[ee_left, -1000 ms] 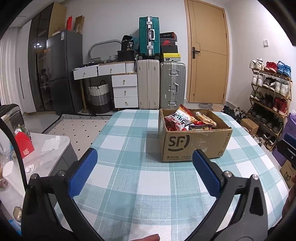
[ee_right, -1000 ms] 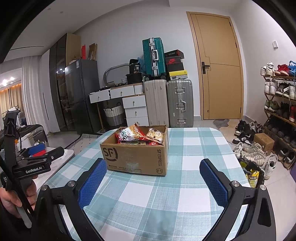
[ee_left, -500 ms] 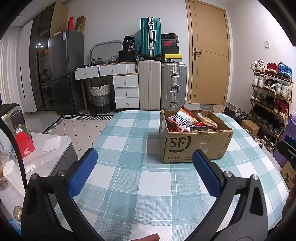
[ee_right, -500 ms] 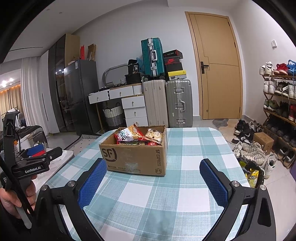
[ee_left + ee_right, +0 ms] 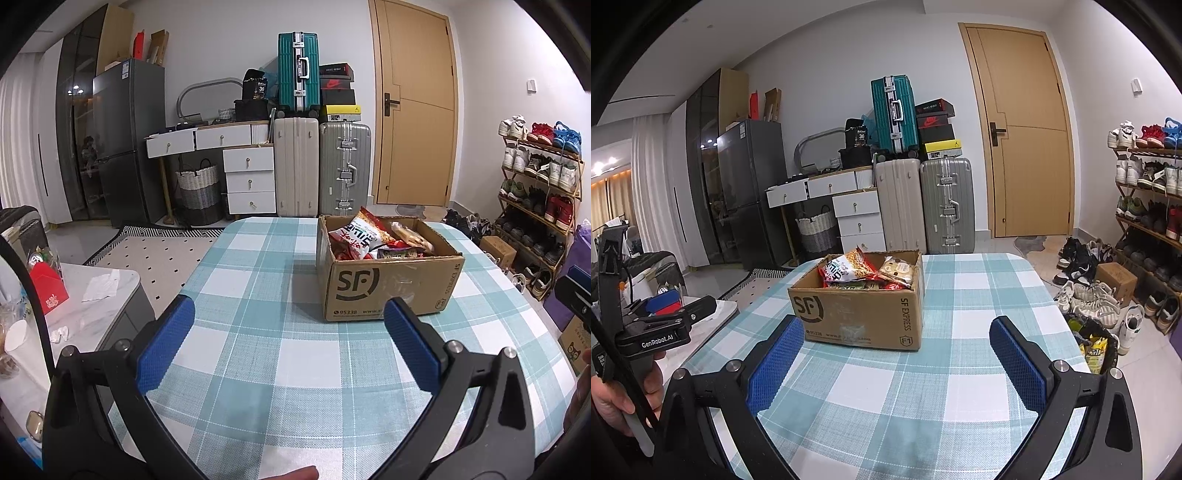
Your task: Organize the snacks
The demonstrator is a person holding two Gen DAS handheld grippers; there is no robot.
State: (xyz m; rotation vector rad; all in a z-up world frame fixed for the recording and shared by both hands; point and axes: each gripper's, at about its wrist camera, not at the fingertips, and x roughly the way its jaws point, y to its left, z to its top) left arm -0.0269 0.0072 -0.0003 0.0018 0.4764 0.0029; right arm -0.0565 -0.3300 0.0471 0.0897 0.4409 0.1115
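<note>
A brown SF cardboard box (image 5: pixel 391 284) stands on the teal checked table (image 5: pixel 280 354); it also shows in the right wrist view (image 5: pixel 857 317). It holds several snack packets, among them a red and white bag (image 5: pixel 356 236) and a pale cookie pack (image 5: pixel 897 267). My left gripper (image 5: pixel 288 332) is open and empty, above the table short of the box and to its left. My right gripper (image 5: pixel 895 349) is open and empty, in front of the box. The left gripper's body (image 5: pixel 661 328) shows at the left of the right wrist view.
A low white side table (image 5: pixel 74 306) with a red packet (image 5: pixel 48 291) stands left of the table. Suitcases (image 5: pixel 343 166), a drawer unit, a fridge and a door line the far wall. A shoe rack (image 5: pixel 535 199) and floor shoes stand at the right.
Both views have crept slightly closer to the box. Both grippers stay open and empty; the box has not moved.
</note>
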